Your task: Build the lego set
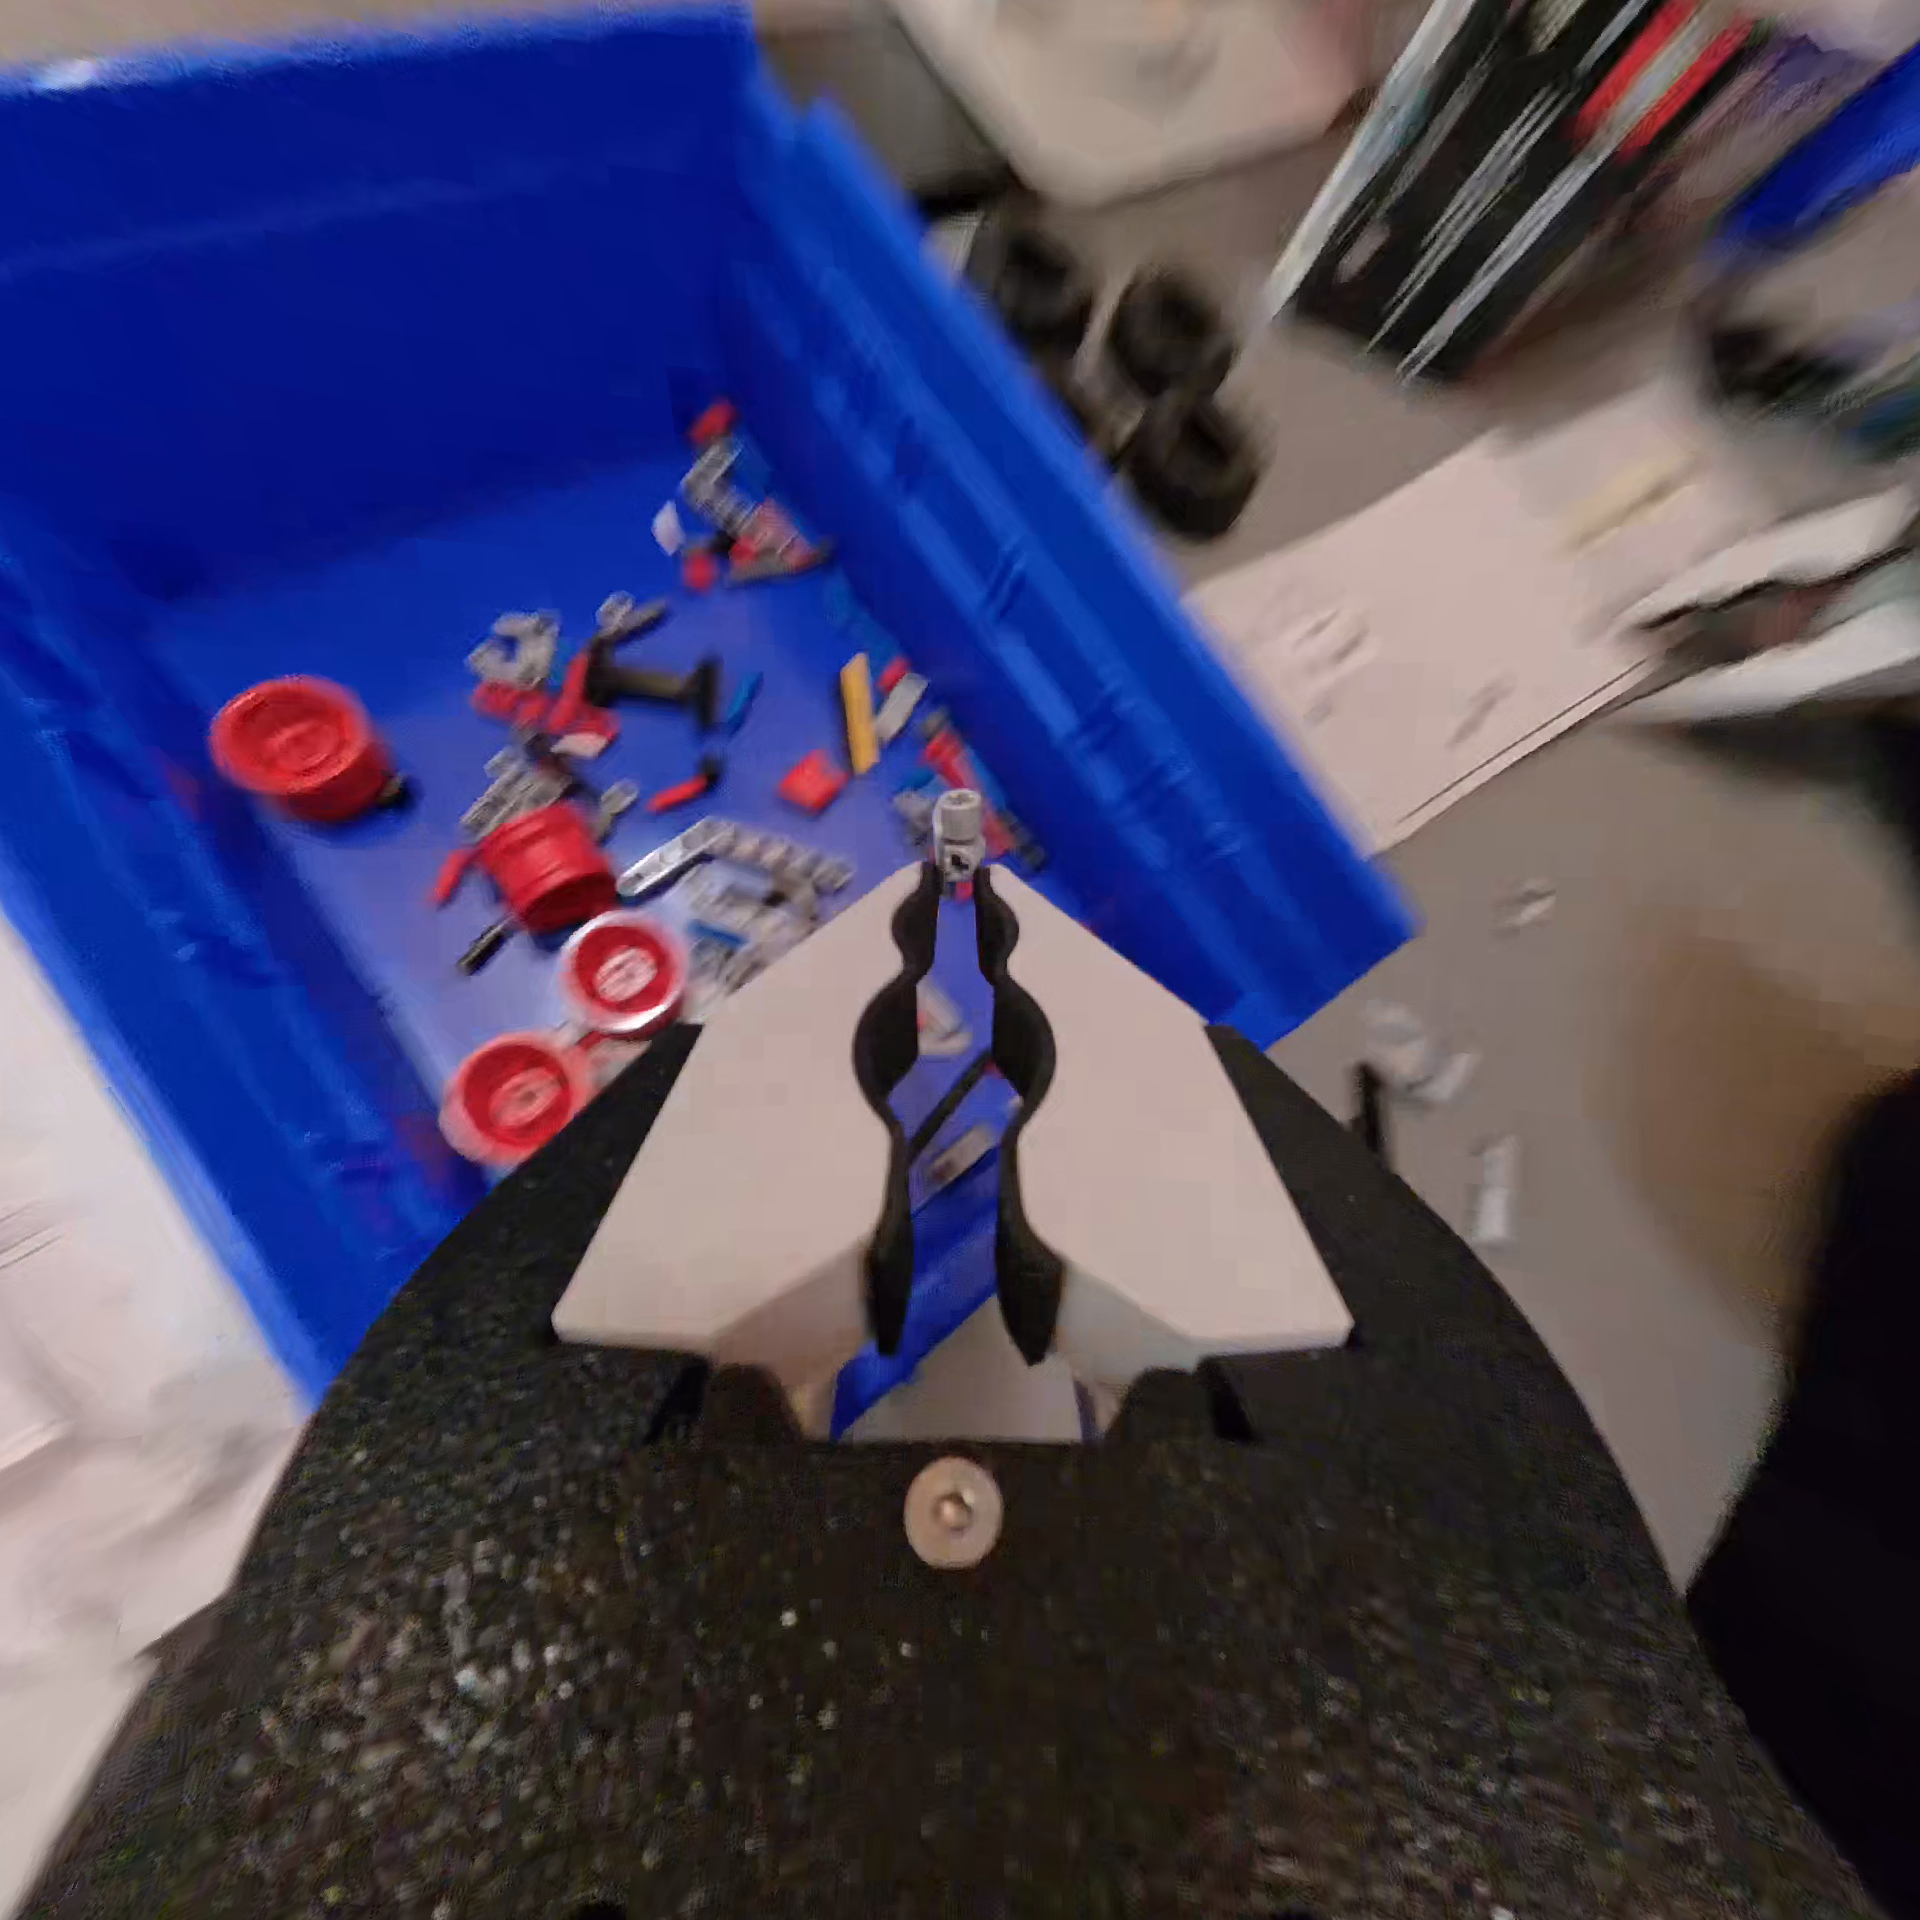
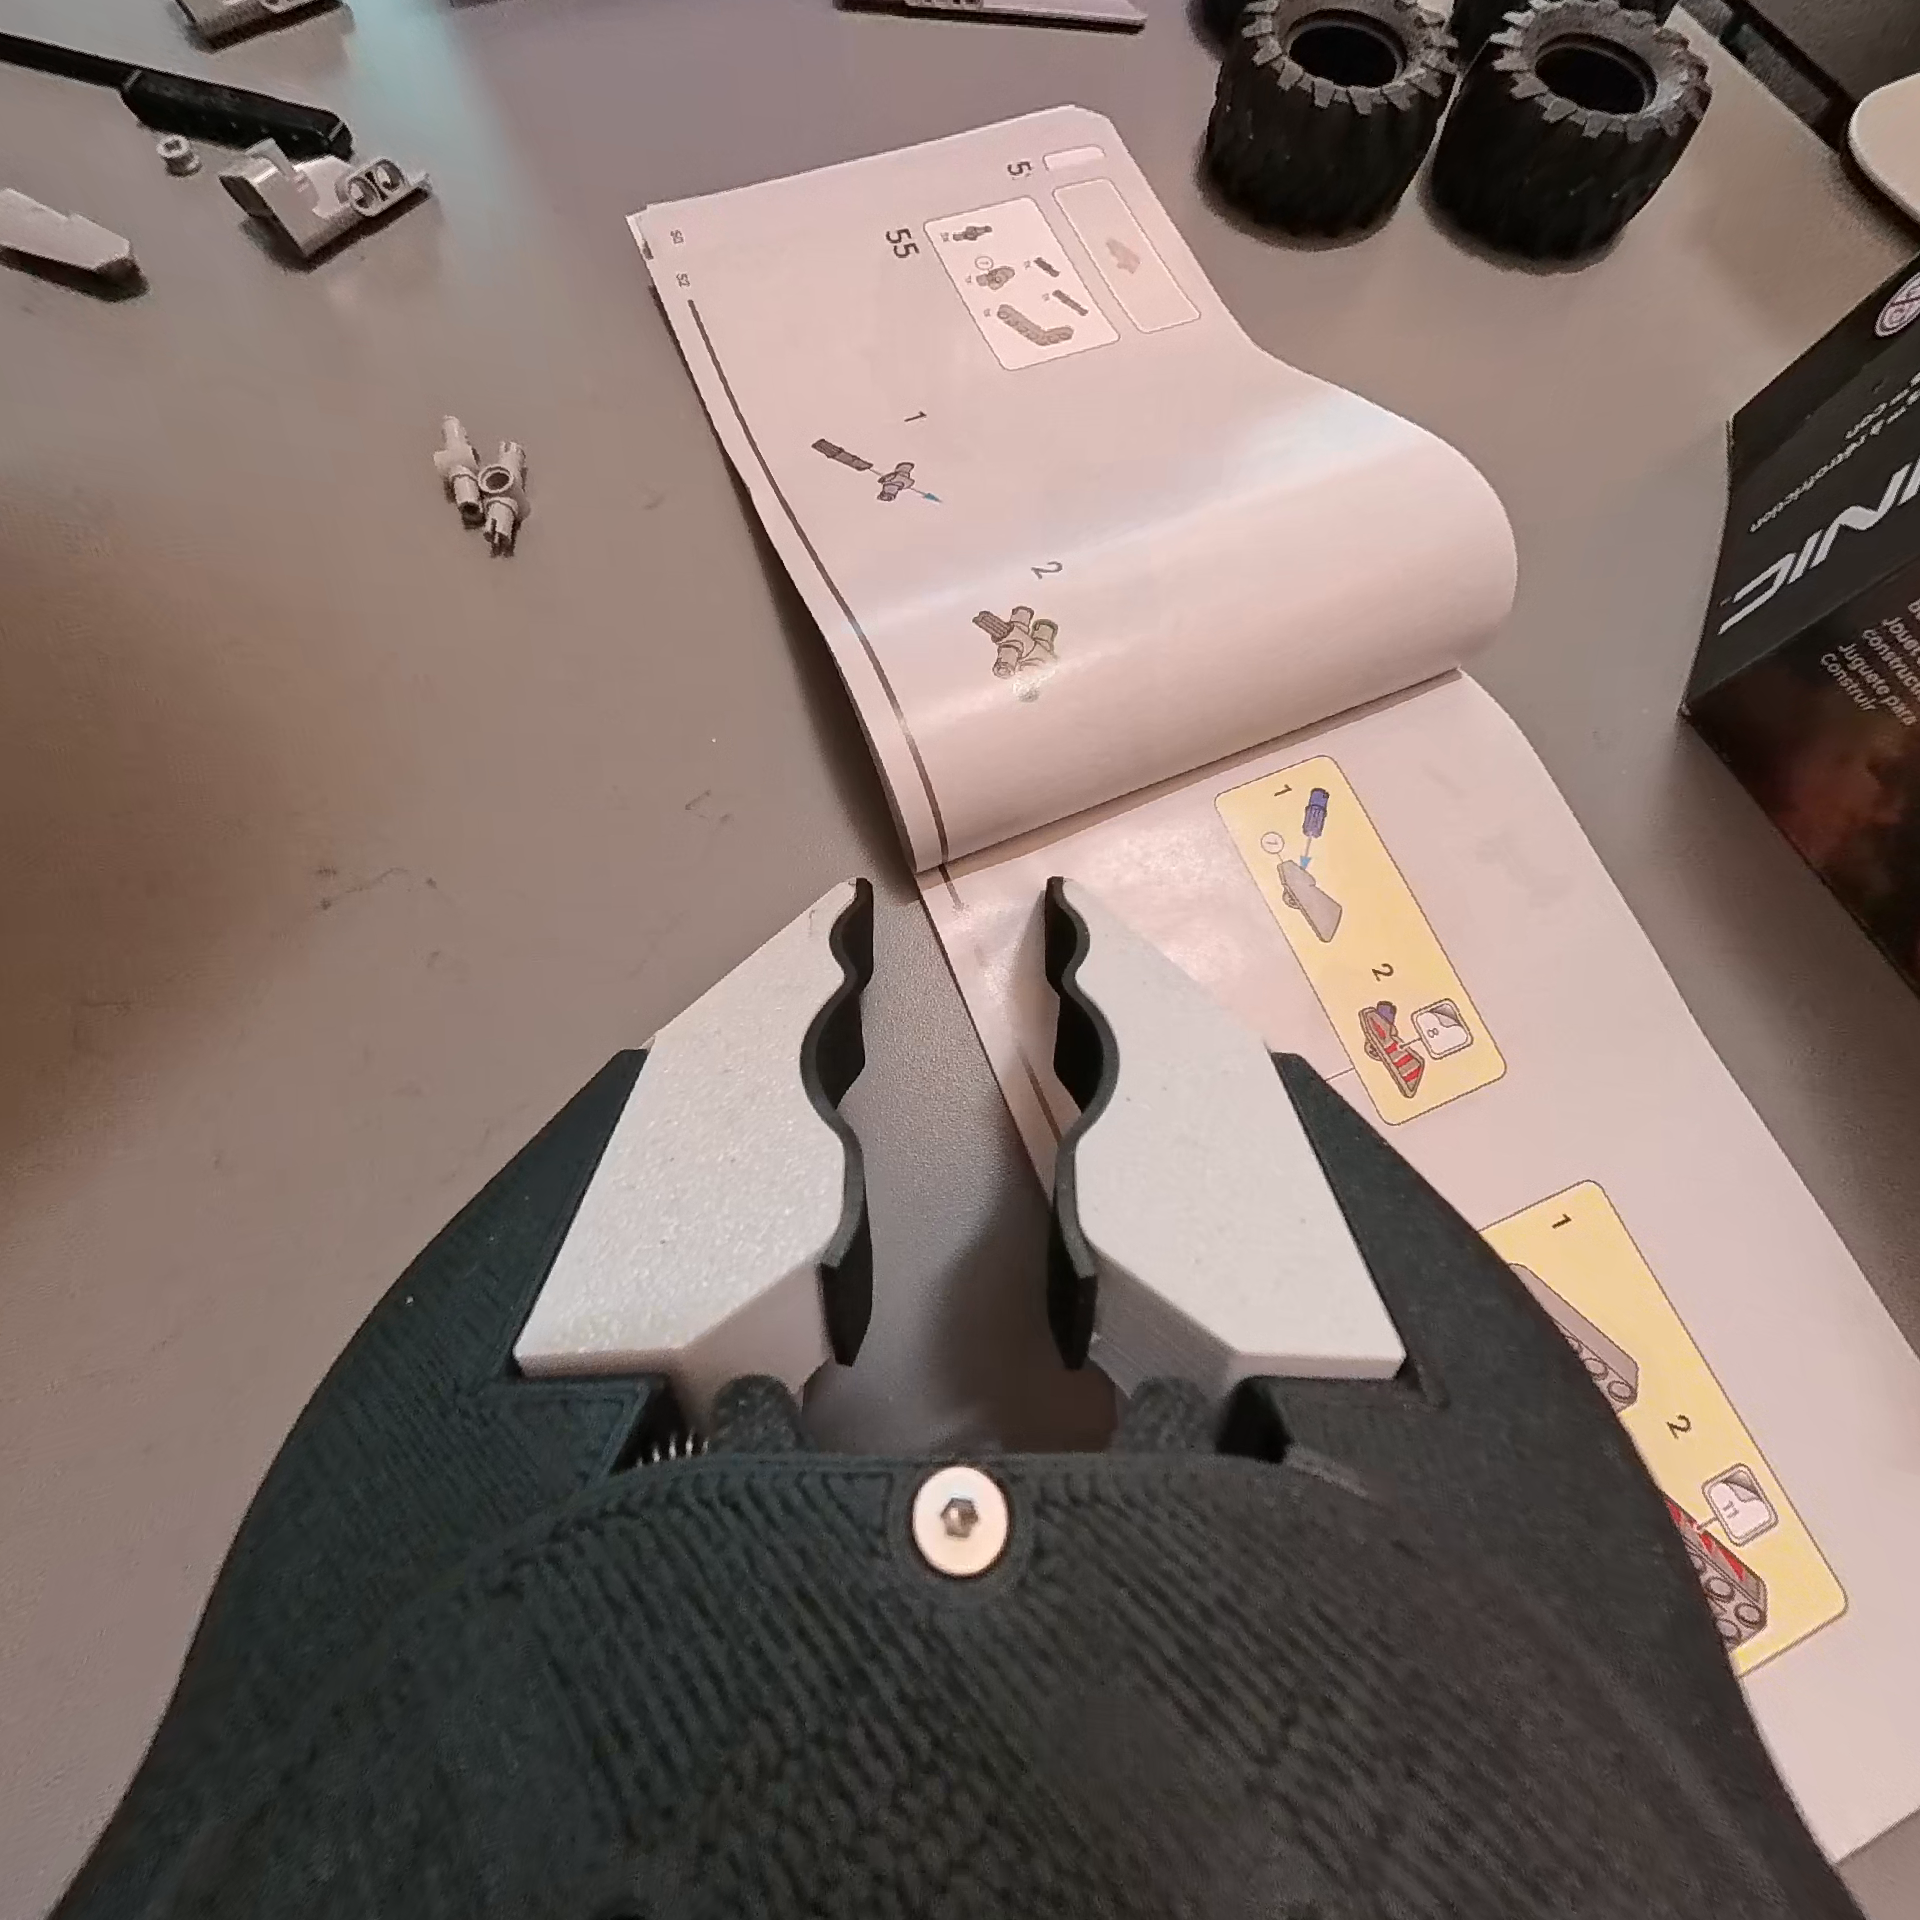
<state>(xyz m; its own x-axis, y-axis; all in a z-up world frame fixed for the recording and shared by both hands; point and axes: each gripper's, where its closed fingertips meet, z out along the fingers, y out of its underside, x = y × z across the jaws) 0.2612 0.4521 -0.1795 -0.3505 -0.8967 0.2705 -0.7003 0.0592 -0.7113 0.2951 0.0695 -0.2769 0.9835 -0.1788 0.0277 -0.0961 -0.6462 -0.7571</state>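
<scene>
My left gripper (image 1: 954, 871) is shut on a small grey connector piece (image 1: 956, 826) and holds it above the near right part of a blue bin (image 1: 436, 312). The bin holds several loose lego parts: red wheel hubs (image 1: 296, 743), grey beams (image 1: 727, 868), a yellow bar (image 1: 858, 712). This view is motion blurred. My right gripper (image 2: 956, 894) is open and empty, low over the grey table at the edge of the open instruction booklet (image 2: 1091, 499). A small grey connector assembly (image 2: 486, 480) lies on the table to the far left of it.
Two black knobby tires (image 2: 1455, 125) stand at the back right. A black set box (image 2: 1829, 582) sits at the right edge. Grey and black lego parts (image 2: 322, 192) lie at the far left. In the left wrist view, tires (image 1: 1174, 405) and the booklet (image 1: 1455, 644) lie right of the bin. The gap from one gripper's tips to the other's is roughly 40 cm.
</scene>
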